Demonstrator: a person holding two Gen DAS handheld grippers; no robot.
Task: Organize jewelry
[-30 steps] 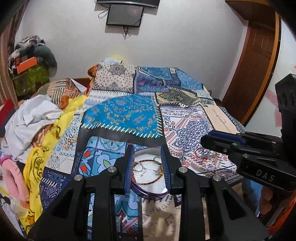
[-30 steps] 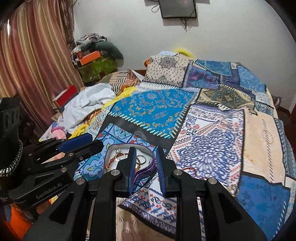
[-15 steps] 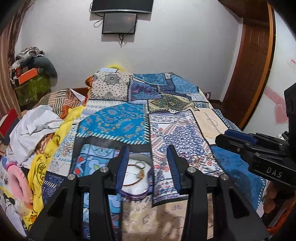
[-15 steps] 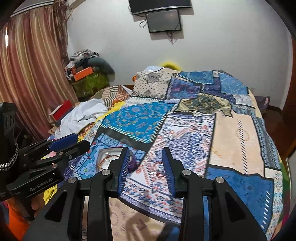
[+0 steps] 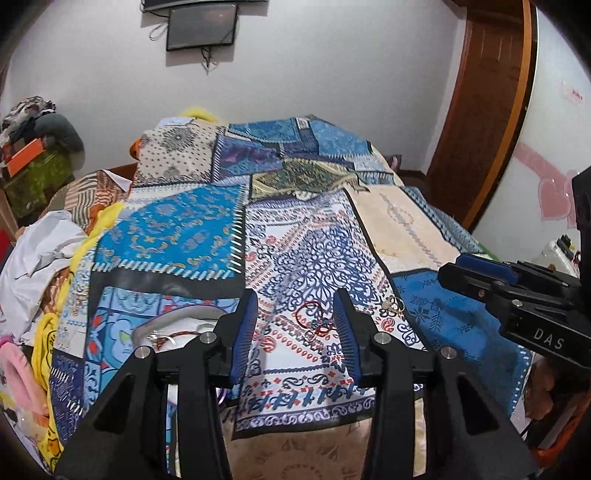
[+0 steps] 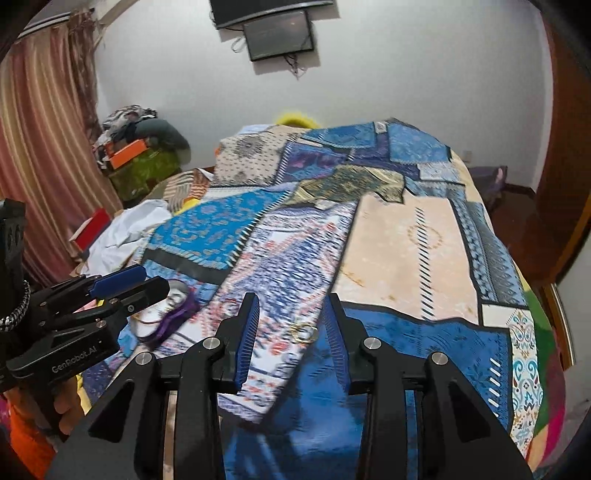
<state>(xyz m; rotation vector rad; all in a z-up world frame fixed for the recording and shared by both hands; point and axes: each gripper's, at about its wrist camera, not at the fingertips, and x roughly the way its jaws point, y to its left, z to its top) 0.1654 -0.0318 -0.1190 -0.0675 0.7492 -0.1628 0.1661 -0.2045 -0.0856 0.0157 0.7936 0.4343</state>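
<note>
A round white tray with a purple rim lies on the patchwork bedspread at my lower left and holds bangles and rings; it also shows in the right wrist view. A red bangle with small pieces lies loose on the spread between the fingers of my open left gripper. Gold rings lie further right; they show as gold hoops between the fingers of my open right gripper. Both grippers are empty and held above the bed.
The patchwork bedspread covers the bed. Piled clothes and a yellow cloth lie along its left side. A wooden door stands at right, curtains at left, a screen on the far wall.
Both grippers have opened, drawn back from the tray and swung right. The left one now frames the red bangle, the right one the gold rings.
</note>
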